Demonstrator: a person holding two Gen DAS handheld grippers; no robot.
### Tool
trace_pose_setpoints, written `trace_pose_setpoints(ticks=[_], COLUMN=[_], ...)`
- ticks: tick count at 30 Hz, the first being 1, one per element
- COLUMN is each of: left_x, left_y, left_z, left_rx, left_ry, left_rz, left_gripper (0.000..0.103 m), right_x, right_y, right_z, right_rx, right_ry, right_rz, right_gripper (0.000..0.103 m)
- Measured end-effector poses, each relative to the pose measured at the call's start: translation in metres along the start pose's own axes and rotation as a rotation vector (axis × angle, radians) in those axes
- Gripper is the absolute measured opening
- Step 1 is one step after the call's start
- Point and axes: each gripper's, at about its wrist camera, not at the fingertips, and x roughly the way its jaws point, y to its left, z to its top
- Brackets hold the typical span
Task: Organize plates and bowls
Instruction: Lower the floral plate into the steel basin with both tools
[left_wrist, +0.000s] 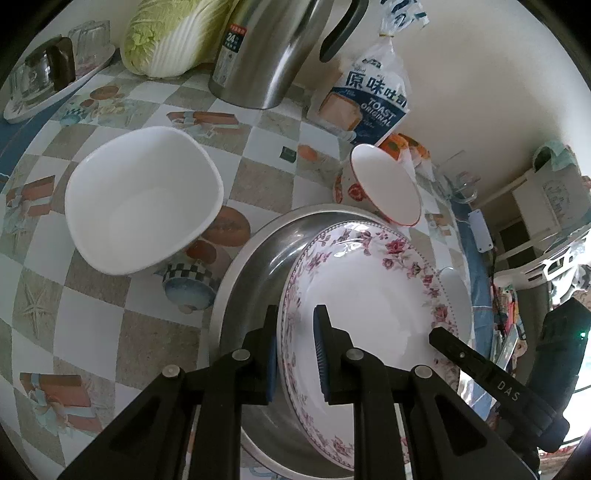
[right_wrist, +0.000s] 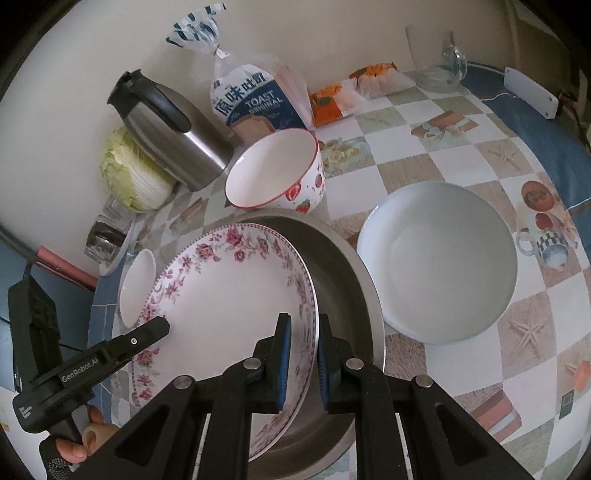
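Left wrist view: left gripper (left_wrist: 295, 350) clamped on the near rim of the floral plate (left_wrist: 369, 295), one pad under, one over. Right gripper (right_wrist: 303, 362) pinches the opposite rim the same way. Plate hangs tilted over the steel basin (left_wrist: 258, 266), directly ahead of both grippers; two-sided hold likely keeps a wide, slippery plate level while it goes into the basin. White bowl (left_wrist: 144, 199) sits ahead-left of the left gripper, apart from the basin. Strawberry bowl (right_wrist: 277, 173) lies just beyond the basin's far rim; a small white dish (right_wrist: 135, 288) sits beside the plate. Surface: checked tablecloth (right_wrist: 461, 158), against a pale wall; kettle (right_wrist: 173, 133), toast bag (right_wrist: 251, 99), cabbage (right_wrist: 129, 173) at back.
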Motion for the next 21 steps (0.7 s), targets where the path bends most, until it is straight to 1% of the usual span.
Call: trace_pose_setpoints(ticks=[13, 21], left_x=[0.013, 0.022], left_y=[-0.002, -0.002], left_z=[0.001, -0.001], left_rx=[0.019, 0.020], left_ry=[0.032, 0.056], left_rz=[0.048, 0.072], left_gripper=[0.018, 0.018], right_x=[0.013, 0.016], right_y=[-0.004, -0.005], right_z=[0.000, 0.000], right_rx=[0.003, 0.003], right_ry=[0.035, 0.042], right_rz=[-0.025, -0.037], right_gripper=[0.014, 0.014])
